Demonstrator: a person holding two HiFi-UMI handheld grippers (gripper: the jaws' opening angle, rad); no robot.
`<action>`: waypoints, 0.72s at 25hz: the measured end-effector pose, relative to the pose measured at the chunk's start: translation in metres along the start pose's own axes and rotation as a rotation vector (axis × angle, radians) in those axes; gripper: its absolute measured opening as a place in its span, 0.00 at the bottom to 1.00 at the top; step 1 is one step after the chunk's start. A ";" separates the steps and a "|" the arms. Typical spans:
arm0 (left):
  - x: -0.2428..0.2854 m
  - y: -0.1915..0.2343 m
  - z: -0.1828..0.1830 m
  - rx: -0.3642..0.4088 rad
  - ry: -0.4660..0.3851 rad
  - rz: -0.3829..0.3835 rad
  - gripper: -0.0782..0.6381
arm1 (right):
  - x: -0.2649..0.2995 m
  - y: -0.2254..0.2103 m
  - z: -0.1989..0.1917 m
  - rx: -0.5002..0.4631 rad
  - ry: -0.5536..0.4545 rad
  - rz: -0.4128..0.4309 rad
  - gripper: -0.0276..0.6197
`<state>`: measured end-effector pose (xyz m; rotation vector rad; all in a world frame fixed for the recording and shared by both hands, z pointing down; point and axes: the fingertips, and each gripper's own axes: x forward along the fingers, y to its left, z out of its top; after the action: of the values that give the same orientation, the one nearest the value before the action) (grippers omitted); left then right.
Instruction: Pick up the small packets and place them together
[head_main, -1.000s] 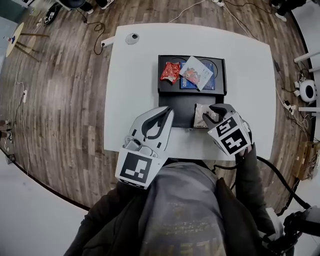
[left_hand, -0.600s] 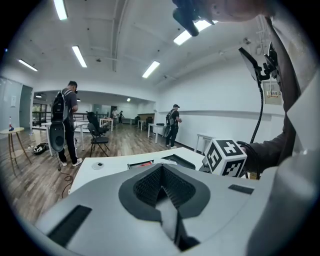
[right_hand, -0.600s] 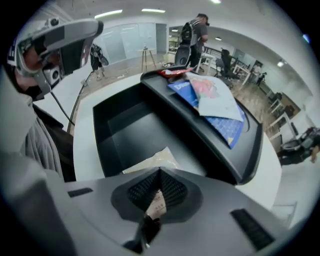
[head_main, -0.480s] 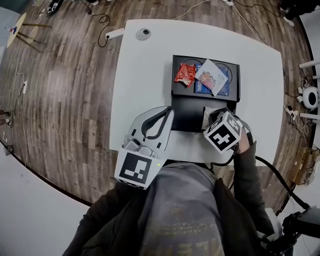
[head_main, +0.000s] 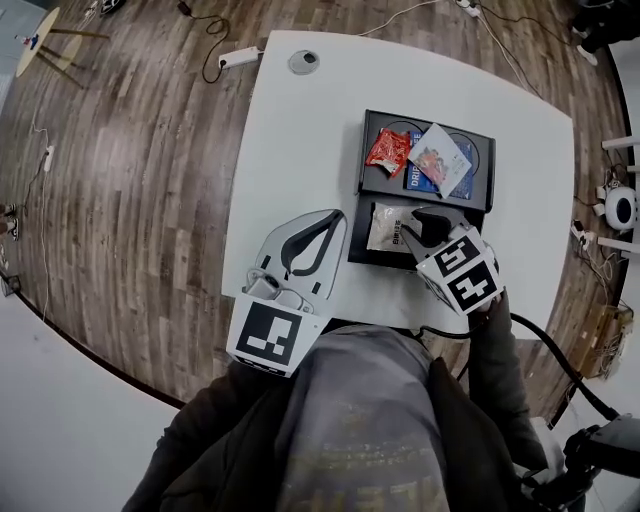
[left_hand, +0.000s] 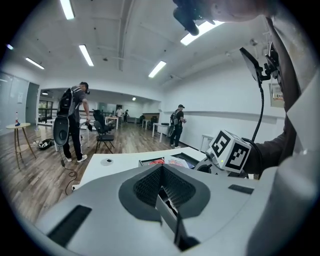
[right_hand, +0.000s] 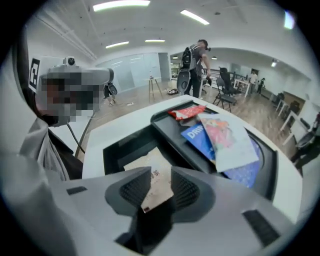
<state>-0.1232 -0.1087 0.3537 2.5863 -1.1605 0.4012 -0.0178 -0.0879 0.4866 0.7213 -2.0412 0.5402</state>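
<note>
A beige packet (head_main: 385, 226) lies in the near black tray (head_main: 358, 252). My right gripper (head_main: 418, 222) is tipped down over the packet's right end. In the right gripper view that packet (right_hand: 150, 175) has a corner between the pads of the right gripper (right_hand: 155, 187). The jaws have just been opening, and the pads stand slightly apart around it. A red packet (head_main: 386, 152), a white-and-pink packet (head_main: 440, 158) and blue packets (head_main: 420, 180) are piled in the far tray (head_main: 484, 152). My left gripper (head_main: 335, 215) hovers left of the trays, shut and empty.
The trays sit on a white table (head_main: 300, 150) that has a round grommet (head_main: 304, 62) near its far edge. A power strip (head_main: 238, 57) and cables lie on the wooden floor beyond. People stand far off in the room (left_hand: 72, 122).
The right gripper has moved left along the near tray, and the beige packet now lies further left in it. The left gripper has shifted only a little.
</note>
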 end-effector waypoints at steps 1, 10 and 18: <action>0.001 -0.002 0.000 0.000 -0.002 -0.006 0.11 | -0.002 -0.003 -0.006 -0.002 0.019 -0.009 0.24; -0.001 -0.002 0.001 -0.005 -0.003 -0.007 0.11 | 0.029 -0.005 -0.023 0.047 0.043 -0.035 0.48; -0.012 0.001 0.008 0.002 -0.029 0.031 0.11 | 0.030 0.001 -0.025 0.023 0.044 -0.021 0.19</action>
<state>-0.1306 -0.1042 0.3426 2.5869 -1.2117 0.3724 -0.0167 -0.0801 0.5249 0.7374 -1.9880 0.5635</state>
